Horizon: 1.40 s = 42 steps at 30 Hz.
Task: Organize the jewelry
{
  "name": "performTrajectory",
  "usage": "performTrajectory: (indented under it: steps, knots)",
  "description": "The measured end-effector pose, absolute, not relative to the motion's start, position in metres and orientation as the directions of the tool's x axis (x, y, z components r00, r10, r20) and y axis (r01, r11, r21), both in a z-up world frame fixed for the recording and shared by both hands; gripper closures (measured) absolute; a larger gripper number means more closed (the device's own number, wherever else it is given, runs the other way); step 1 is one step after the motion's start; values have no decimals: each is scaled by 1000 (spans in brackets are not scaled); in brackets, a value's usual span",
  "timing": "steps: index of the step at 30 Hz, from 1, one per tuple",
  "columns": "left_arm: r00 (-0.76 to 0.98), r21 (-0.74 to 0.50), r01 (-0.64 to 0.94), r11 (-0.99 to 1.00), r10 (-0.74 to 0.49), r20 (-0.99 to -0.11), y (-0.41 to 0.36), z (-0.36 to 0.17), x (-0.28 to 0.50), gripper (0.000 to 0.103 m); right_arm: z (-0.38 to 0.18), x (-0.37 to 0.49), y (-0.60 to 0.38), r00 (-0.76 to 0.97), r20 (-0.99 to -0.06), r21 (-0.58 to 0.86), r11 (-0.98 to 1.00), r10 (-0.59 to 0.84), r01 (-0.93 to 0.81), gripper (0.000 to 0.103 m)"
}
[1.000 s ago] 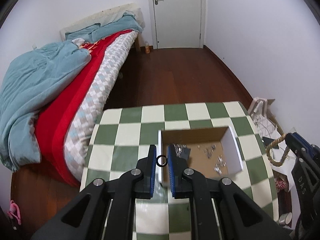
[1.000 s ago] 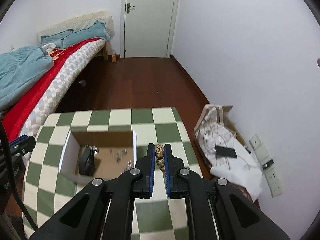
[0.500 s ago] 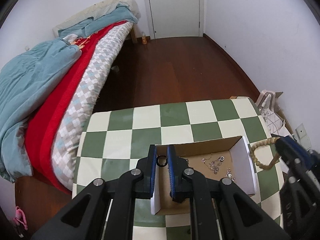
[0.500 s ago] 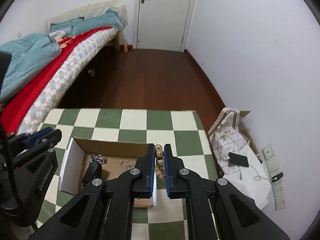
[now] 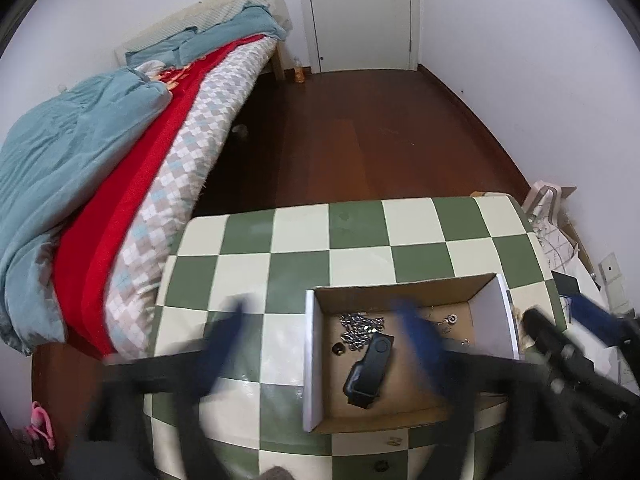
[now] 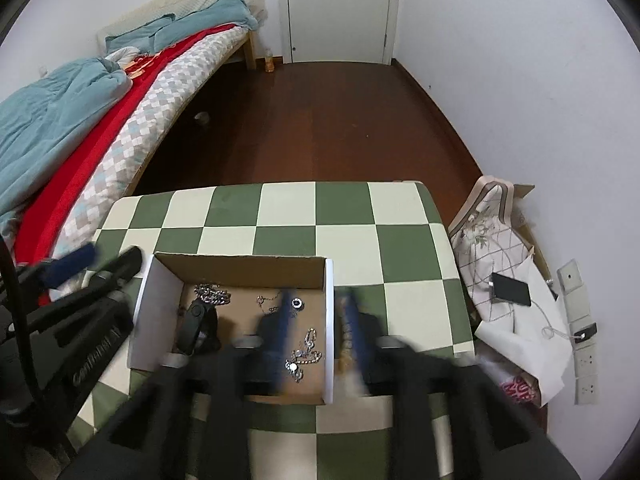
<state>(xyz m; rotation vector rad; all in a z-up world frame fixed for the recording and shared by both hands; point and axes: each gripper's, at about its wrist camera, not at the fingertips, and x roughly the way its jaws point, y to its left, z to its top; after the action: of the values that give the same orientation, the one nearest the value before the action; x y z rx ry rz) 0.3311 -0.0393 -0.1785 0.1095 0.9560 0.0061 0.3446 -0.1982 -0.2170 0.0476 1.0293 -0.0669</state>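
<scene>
An open cardboard box (image 5: 312,360) with white side walls sits on the green-and-cream checked table (image 5: 300,232). In it lie a silver chain (image 5: 360,326), a black watch-like piece (image 5: 370,368) and a small black ring (image 5: 339,349). My left gripper (image 5: 320,332) is blurred, its jaws opening wide across the box's left wall with nothing between them. My right gripper (image 6: 318,320) is also opening, straddling the right wall of the box (image 6: 154,312). A beige blur of beads (image 6: 345,362) shows beside its right finger, no longer pinched. More silver pieces (image 6: 304,354) lie below it.
A bed (image 5: 100,160) with blue and red covers runs along the left, close to the table. Dark wood floor leads to a white door (image 5: 360,12). Right of the table stand a patterned bag (image 6: 492,240), a phone (image 6: 510,290) and a wall socket (image 6: 582,320).
Both grippers moved forward and down over the box and went from shut to open. The black ring left the left jaws and lies in the box. The beads are no longer gripped.
</scene>
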Motion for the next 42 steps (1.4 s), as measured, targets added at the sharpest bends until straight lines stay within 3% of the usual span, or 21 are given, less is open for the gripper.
performTrajectory:
  steps: [1, 5, 9, 16, 24, 30, 32, 33, 34, 38, 42]
  knots:
    - [581, 92, 40, 995, 52, -812, -37, -177, 331, 11, -215, 343, -201, 513, -858, 12, 996, -35, 88, 40]
    - [576, 103, 18, 994, 74, -814, -29, -172, 328, 1, -210, 336, -212, 517, -855, 36, 993, -30, 116, 35]
    - [578, 132, -6, 991, 111, -808, -20, -168, 319, 1, -205, 327, -222, 506, -862, 40, 989, -38, 143, 7]
    - [575, 125, -41, 991, 126, -808, 0, -162, 282, 0, -201, 290, -237, 500, -862, 23, 981, -78, 192, 3]
    - [559, 127, -40, 991, 128, -819, 7, -170, 229, 0, -210, 234, -227, 479, -877, 60, 980, -39, 189, 3]
    - [501, 173, -70, 982, 185, -846, 24, -209, 208, 0, -241, 200, -203, 434, -901, 64, 984, -14, 165, 4]
    - [471, 200, -73, 977, 210, -857, 27, -227, 208, 0, -259, 198, -193, 417, -909, 78, 986, 10, 148, 19]
    - [458, 223, -78, 972, 234, -858, 29, -237, 208, 0, -268, 200, -189, 405, -913, 100, 986, 37, 134, 33]
    - [450, 237, -81, 968, 247, -858, 31, -244, 208, 0, -277, 204, -185, 399, -914, 125, 984, 66, 124, 39]
    - [409, 298, -119, 947, 320, -855, 45, -272, 212, 0, -306, 225, -166, 409, -896, 219, 973, 170, 77, 39]
    - [371, 309, -156, 938, 345, -862, 62, -286, 219, 0, -323, 246, -143, 411, -892, 226, 973, 191, 39, 39]
